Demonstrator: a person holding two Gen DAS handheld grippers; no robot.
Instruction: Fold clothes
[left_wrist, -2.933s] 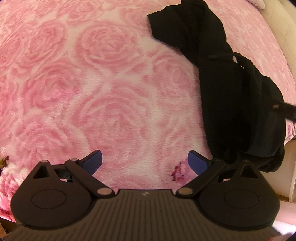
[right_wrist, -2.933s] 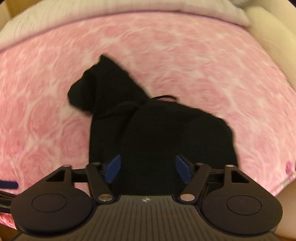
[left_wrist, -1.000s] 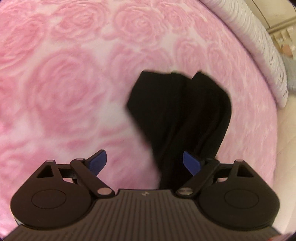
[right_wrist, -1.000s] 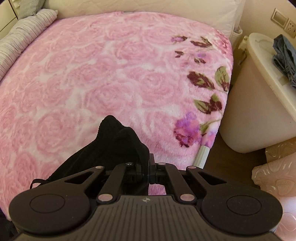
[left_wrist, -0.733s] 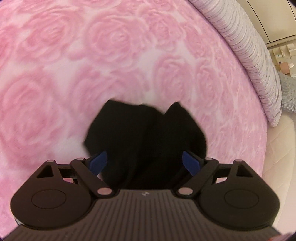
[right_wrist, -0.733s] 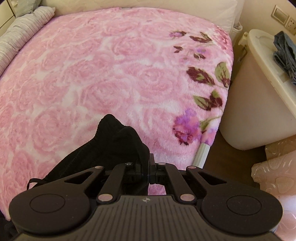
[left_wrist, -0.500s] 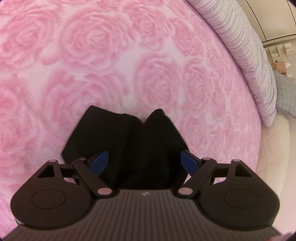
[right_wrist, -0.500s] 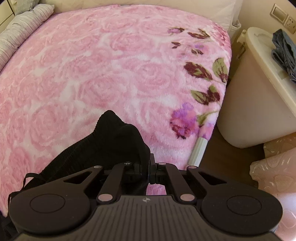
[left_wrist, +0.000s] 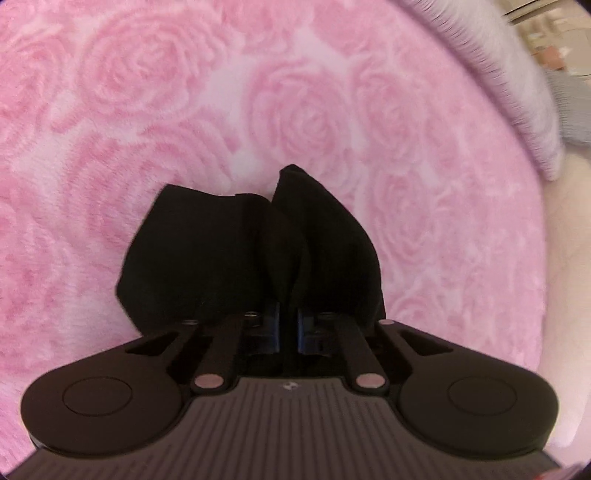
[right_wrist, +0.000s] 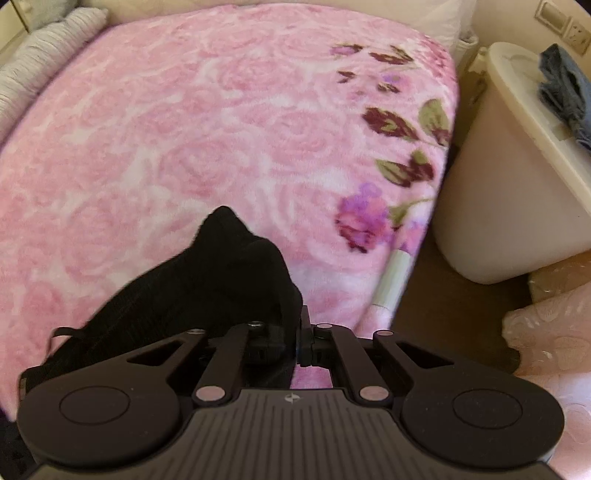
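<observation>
Now both the left gripper (left_wrist: 287, 328) and right gripper (right_wrist: 297, 341) pinch the black garment (left_wrist: 236, 254).

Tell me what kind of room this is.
Most likely a bedroom: a bed under a pink rose blanket, a striped bolster along its far edge, and a cream lidded bin beside it. Both grippers grip a black garment.

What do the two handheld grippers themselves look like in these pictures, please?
The left gripper and the right gripper look alike: a matte black body with a ribbed grey top plate bearing a small white logo, a round disc housing at each side, black linkage bars with silver pivot pins, and blue finger pads. No cables or sleeves show.
</observation>
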